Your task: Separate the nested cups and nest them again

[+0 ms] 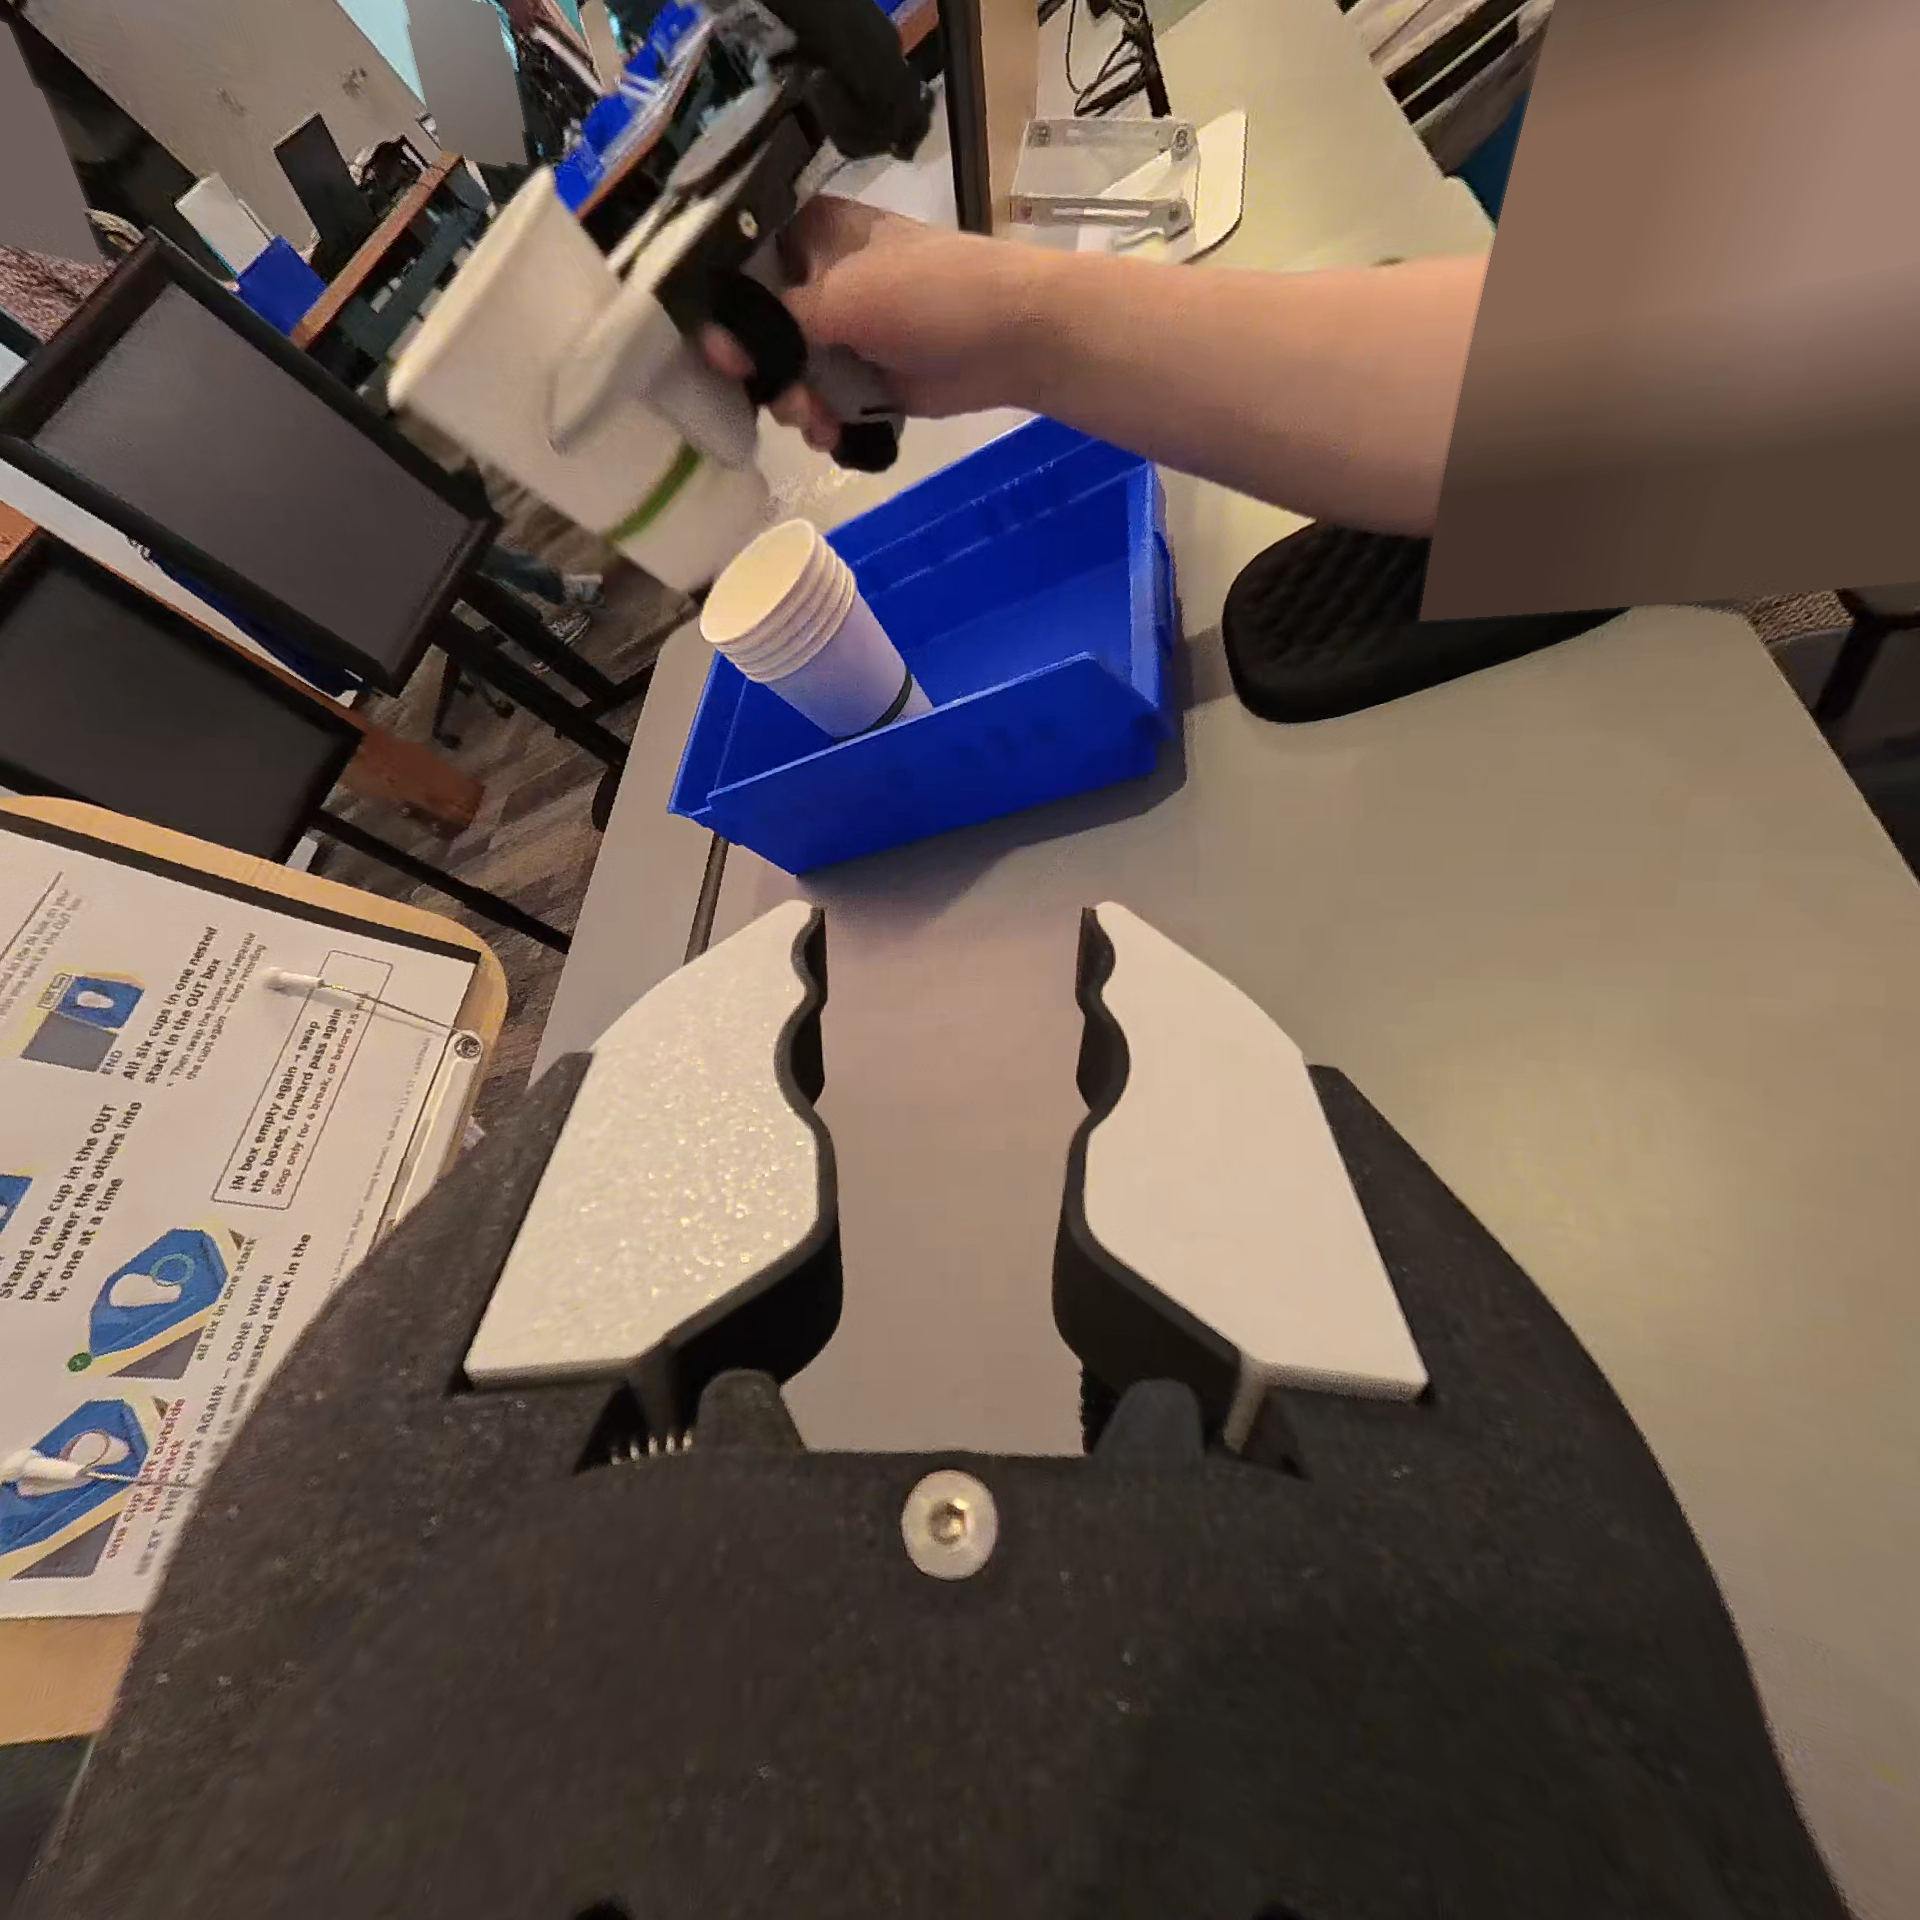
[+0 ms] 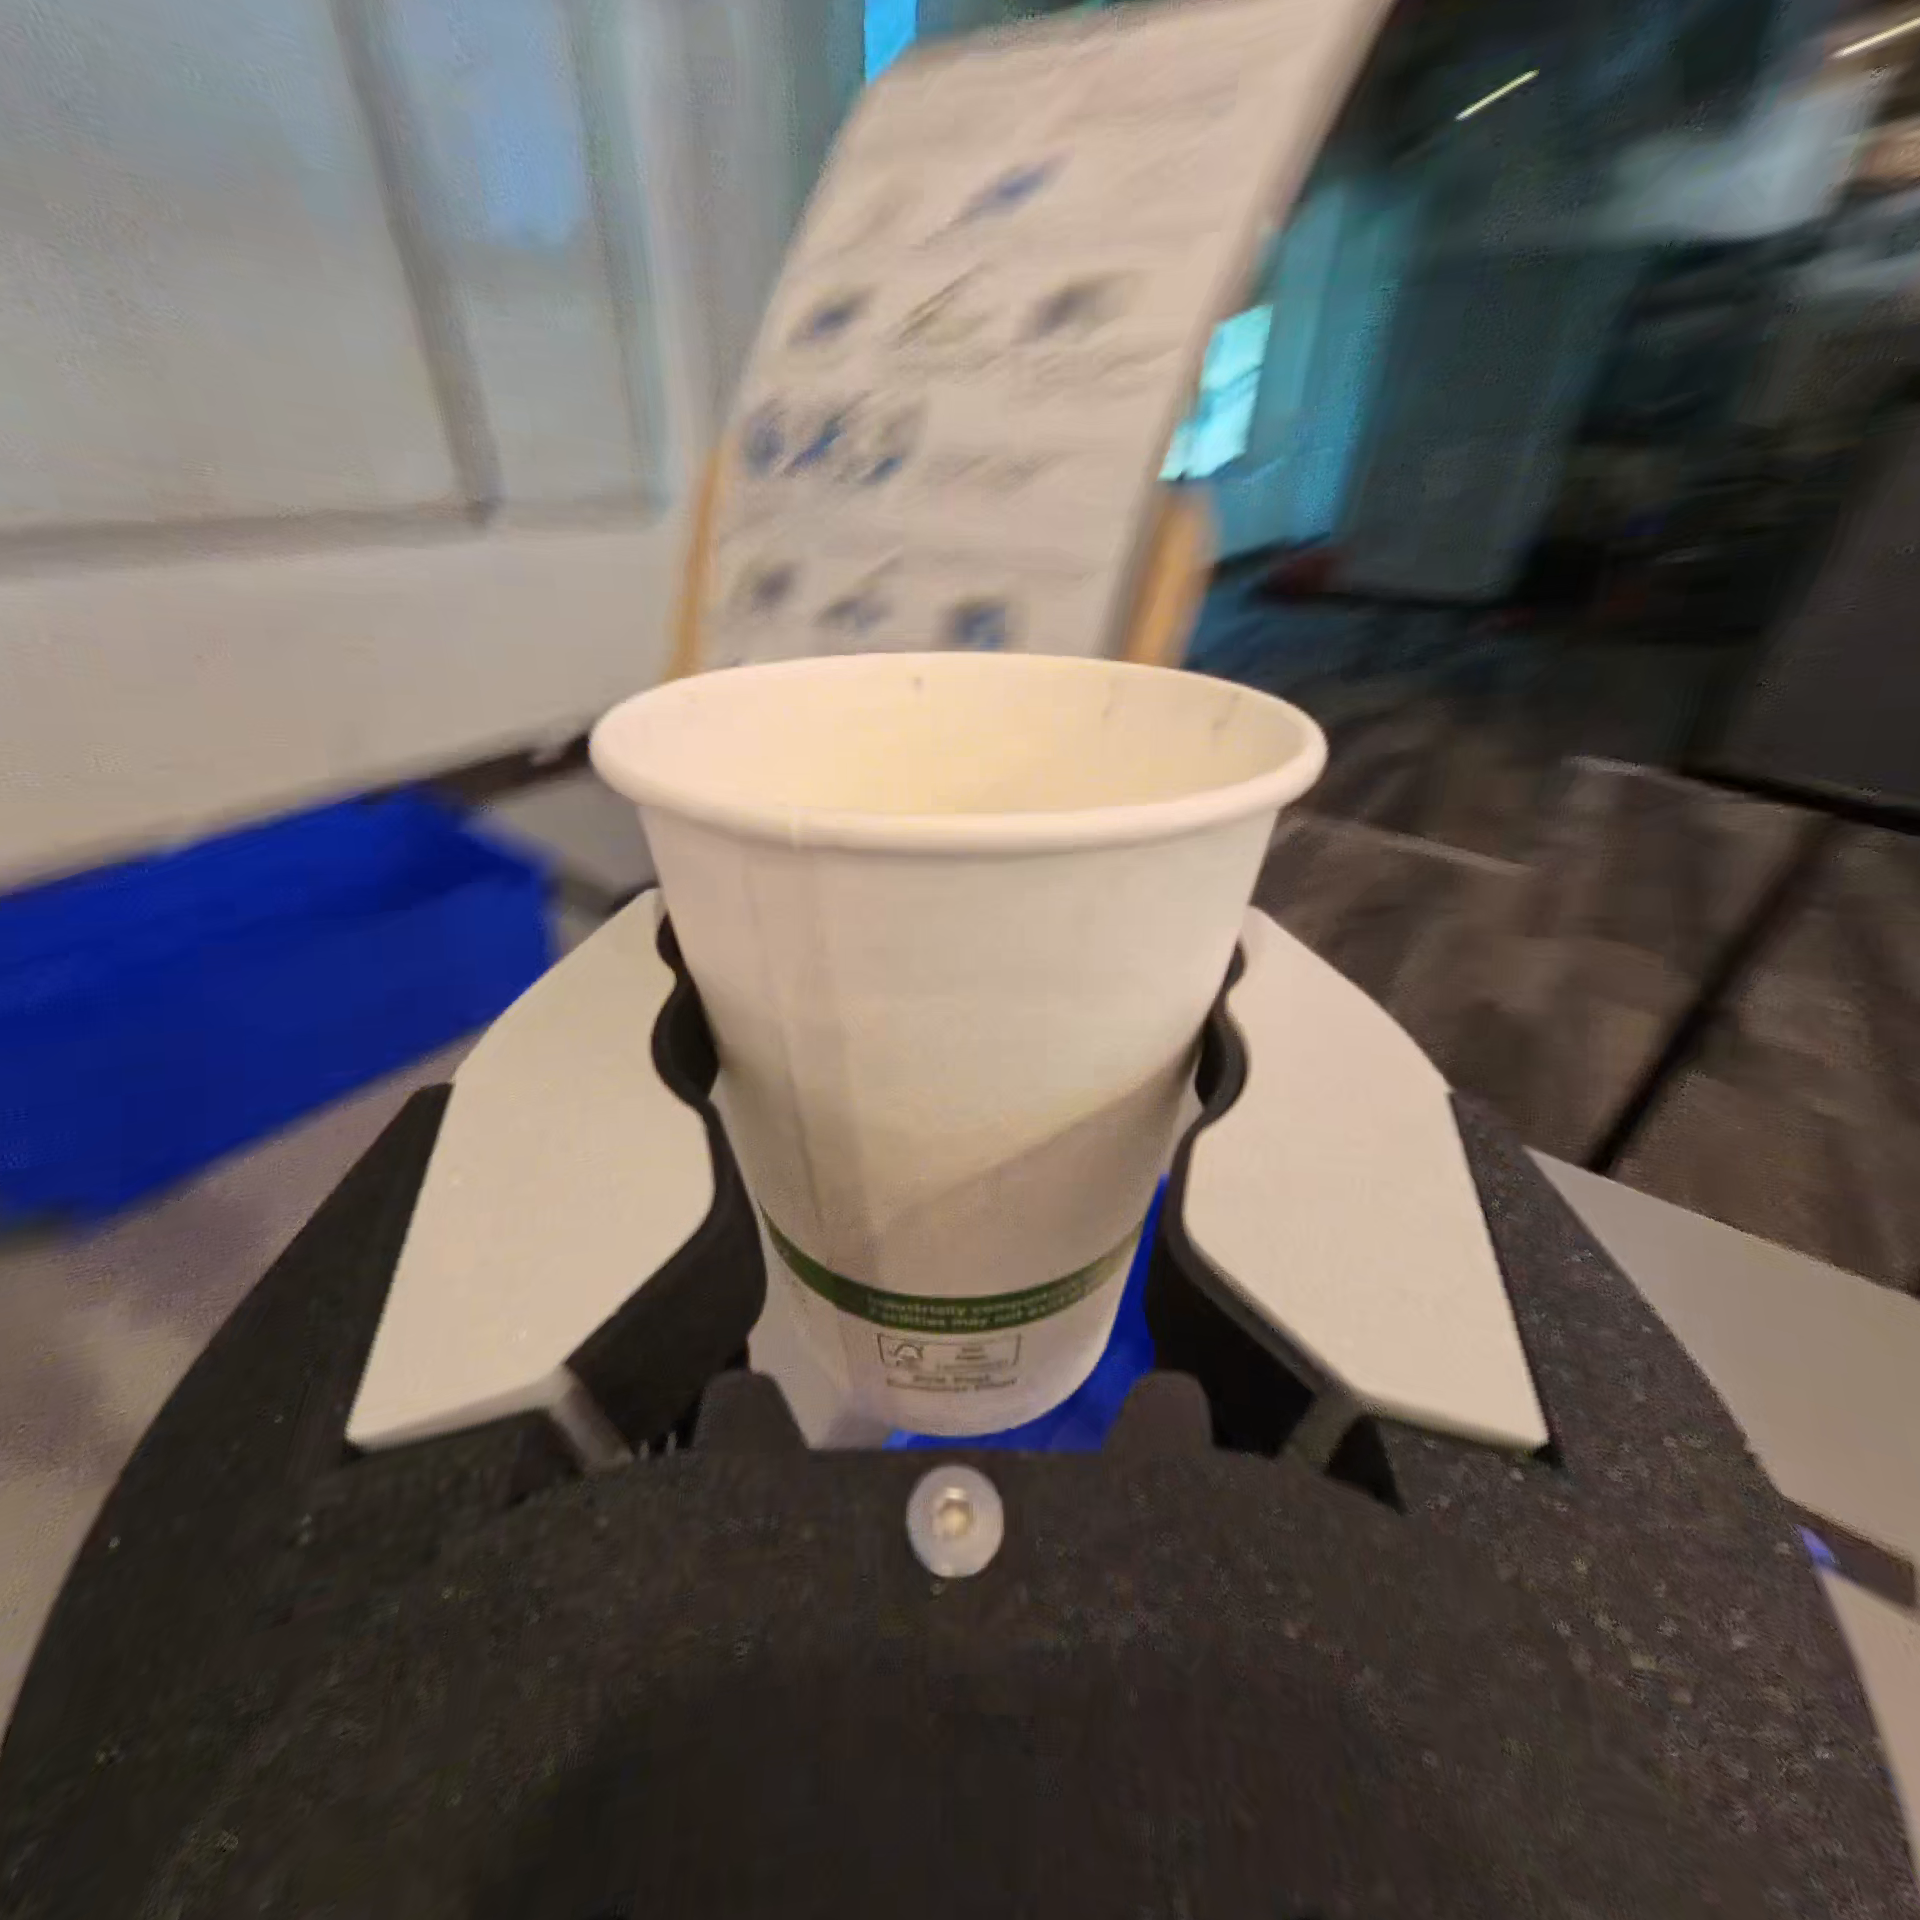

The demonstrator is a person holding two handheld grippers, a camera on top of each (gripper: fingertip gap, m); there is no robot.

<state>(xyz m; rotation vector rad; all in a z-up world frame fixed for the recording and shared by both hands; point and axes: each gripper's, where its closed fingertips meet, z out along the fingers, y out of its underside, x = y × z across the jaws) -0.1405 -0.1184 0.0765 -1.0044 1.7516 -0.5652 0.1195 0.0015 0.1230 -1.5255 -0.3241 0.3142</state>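
Gripping a single white paper cup [image 2: 951, 1049] between its two fingers, the right gripper [image 2: 951, 1049] clamps the cup's lower half, rim toward 12 o'clock in its wrist view. From the left wrist view, that cup [image 1: 540, 343] hangs tilted at 10 o'clock, just above the nested stack of cups [image 1: 800, 644] leaning in the blue bin [image 1: 935, 779]. The left gripper [image 1: 951, 935] hovers over the grey table [image 1: 1455, 935], fingers apart and holding nothing, the bin at its 12 o'clock.
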